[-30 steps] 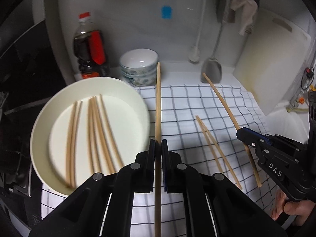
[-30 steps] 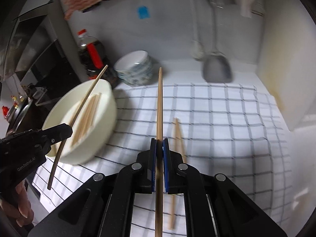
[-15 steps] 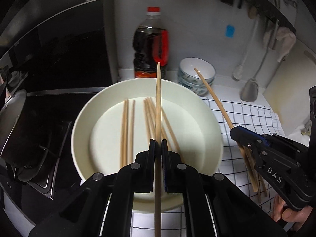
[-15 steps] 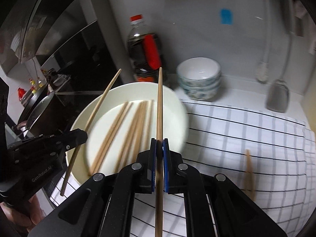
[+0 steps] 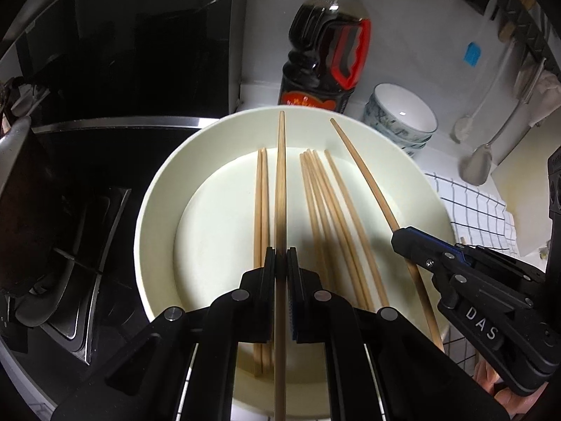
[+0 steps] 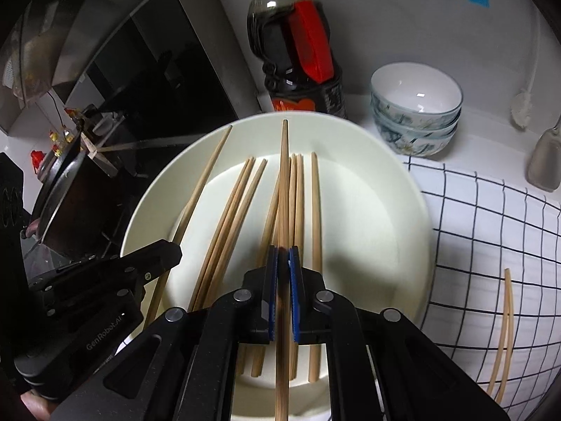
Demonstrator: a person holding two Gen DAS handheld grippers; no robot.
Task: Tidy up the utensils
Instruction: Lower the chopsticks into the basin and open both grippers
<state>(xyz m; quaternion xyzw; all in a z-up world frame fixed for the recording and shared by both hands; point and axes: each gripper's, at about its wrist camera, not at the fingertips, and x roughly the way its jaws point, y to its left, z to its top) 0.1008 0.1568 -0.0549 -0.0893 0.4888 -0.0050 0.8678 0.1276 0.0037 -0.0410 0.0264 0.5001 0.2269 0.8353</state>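
In the left wrist view my left gripper (image 5: 280,256) is shut on one wooden chopstick (image 5: 280,182), held over a wide cream plate (image 5: 157,210). Several chopsticks (image 5: 322,203) lie in the plate. To the right, my right gripper (image 5: 403,240) grips another chopstick (image 5: 361,172) above the plate's right side. In the right wrist view that right gripper (image 6: 282,256) is shut on its chopstick (image 6: 284,175) over the plate (image 6: 403,210), with the left gripper (image 6: 171,252) and its chopstick (image 6: 203,189) at the left. Two chopsticks (image 6: 506,308) lie on the checked cloth.
A dark sauce bottle (image 5: 326,42) and stacked patterned bowls (image 5: 403,119) stand behind the plate. A black stove with a pan (image 5: 35,193) lies to the left. The checked cloth (image 6: 491,217) spreads to the right, and a metal spatula (image 5: 477,165) hangs on the wall.
Both grippers have moved left from over the checked cloth to over the plate and come lower, each still gripping its chopstick.
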